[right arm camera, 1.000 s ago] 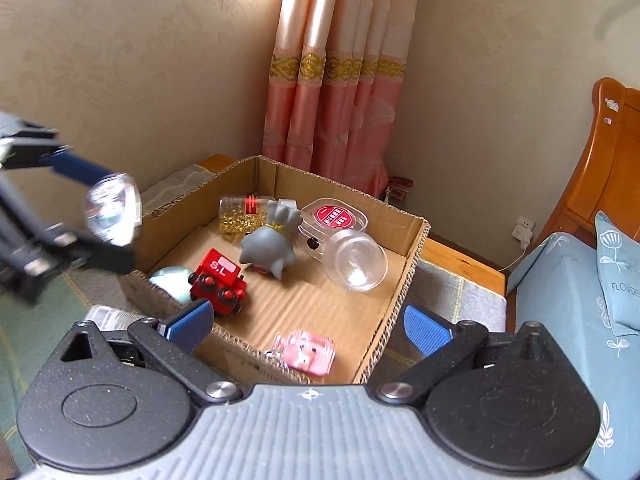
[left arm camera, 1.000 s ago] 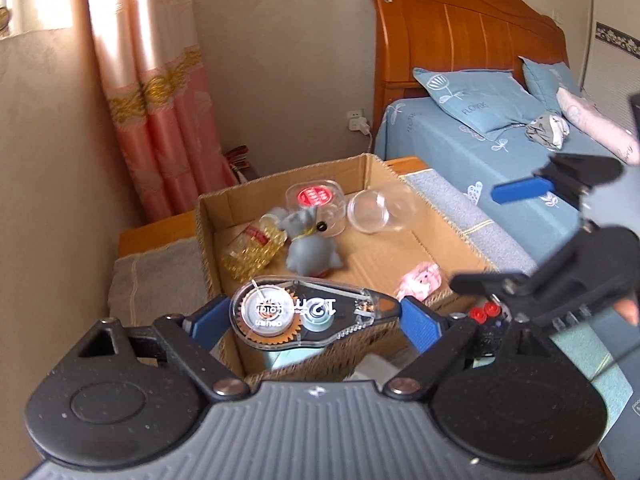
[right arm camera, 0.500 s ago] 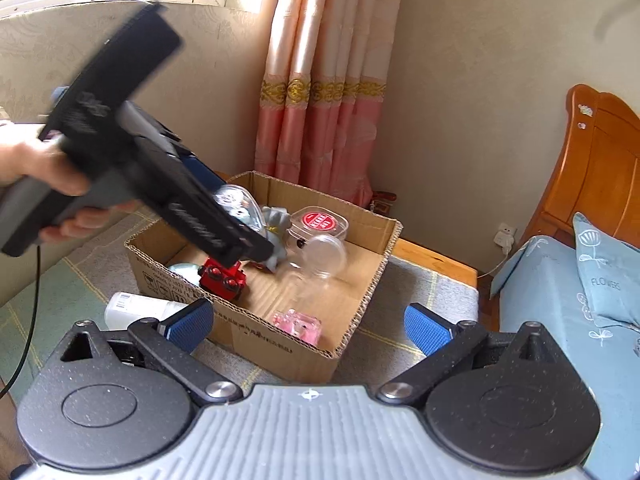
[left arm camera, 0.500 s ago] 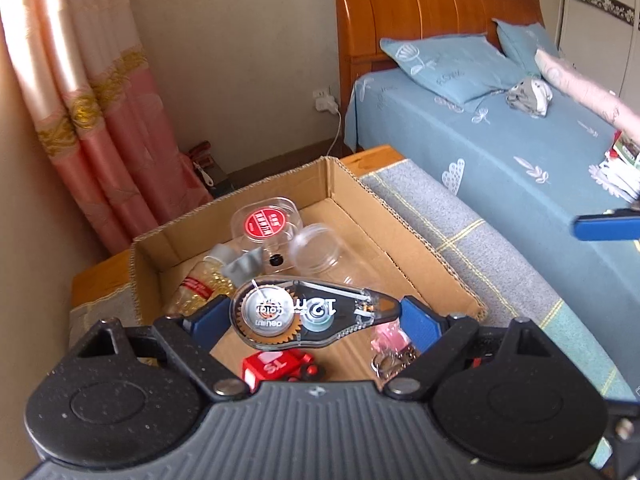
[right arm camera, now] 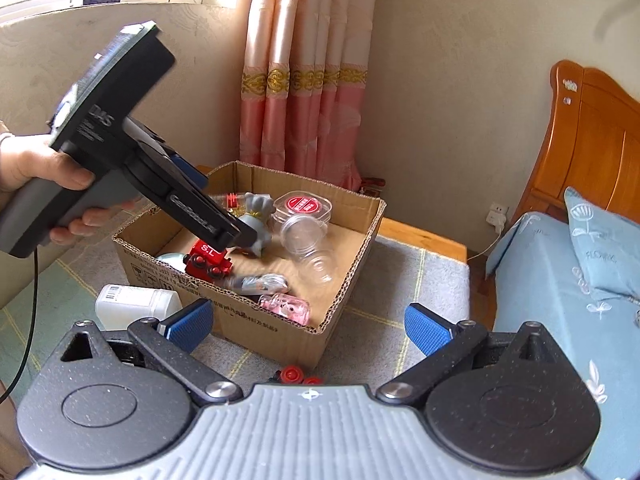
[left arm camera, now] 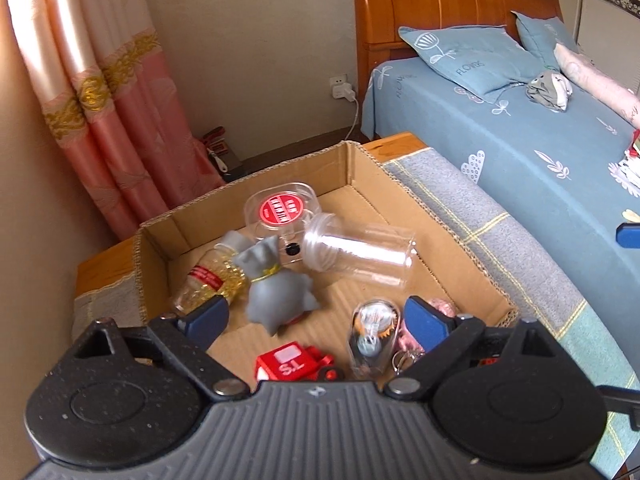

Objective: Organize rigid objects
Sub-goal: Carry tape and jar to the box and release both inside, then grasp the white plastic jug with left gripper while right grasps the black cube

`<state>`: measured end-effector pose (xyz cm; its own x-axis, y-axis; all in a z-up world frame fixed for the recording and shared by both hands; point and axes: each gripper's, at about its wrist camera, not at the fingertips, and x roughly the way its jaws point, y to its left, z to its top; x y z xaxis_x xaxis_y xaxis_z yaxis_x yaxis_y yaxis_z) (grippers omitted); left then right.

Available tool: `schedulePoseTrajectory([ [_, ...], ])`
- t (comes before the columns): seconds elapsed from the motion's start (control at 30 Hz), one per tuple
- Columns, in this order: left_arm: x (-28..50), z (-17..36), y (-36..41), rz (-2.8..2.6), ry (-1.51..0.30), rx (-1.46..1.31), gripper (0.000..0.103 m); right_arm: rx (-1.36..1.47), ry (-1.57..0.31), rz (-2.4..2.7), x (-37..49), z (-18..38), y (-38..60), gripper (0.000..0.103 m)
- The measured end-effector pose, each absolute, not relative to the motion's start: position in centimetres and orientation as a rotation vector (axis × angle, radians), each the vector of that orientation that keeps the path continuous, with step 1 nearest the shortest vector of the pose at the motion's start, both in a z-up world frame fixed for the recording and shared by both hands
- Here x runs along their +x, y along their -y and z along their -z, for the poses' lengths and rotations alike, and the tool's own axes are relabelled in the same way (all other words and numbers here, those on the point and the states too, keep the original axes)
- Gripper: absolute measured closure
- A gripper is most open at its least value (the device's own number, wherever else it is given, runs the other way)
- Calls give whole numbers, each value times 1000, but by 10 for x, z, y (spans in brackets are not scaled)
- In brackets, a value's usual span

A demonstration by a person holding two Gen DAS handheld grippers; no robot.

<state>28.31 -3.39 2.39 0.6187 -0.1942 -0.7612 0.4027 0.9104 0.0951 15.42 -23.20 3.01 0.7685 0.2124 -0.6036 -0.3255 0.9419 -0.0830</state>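
You're looking at a brown cardboard box (left arm camera: 362, 160) holding a red toy train (left arm camera: 294, 364) with white lettering, a grey figurine (left arm camera: 276, 300) (gold band at its neck) and a clear jar (left arm camera: 360, 254). Behind it hangs a pink curtain (left arm camera: 100, 92) with gold trim — the bed sheet (left arm camera: 520, 152) is blue with white leaves.
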Motion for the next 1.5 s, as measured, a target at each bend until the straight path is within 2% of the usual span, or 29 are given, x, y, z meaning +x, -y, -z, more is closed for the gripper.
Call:
schedulePoseTrajectory([
  [0.3, 257, -38, 27, 330, -800, 269, 7, -131, -670, -270, 152, -19, 227, 0],
  [0.43, 235, -36, 23, 315, -784, 263, 2, -105, -699, -232, 150, -5, 224, 0],
  [0.9, 199, 19, 14, 214, -840, 144, 2, 54, -842, -96, 137, 77, 224, 0],
  [1.13, 196, 44, 16, 133, -838, 149, 2, 23, -871, -76, 140, 89, 219, 0],
  [1.5, 162, 55, -23, 129, -871, 109, 2, -52, -847, -70, 133, 95, 212, 0],
])
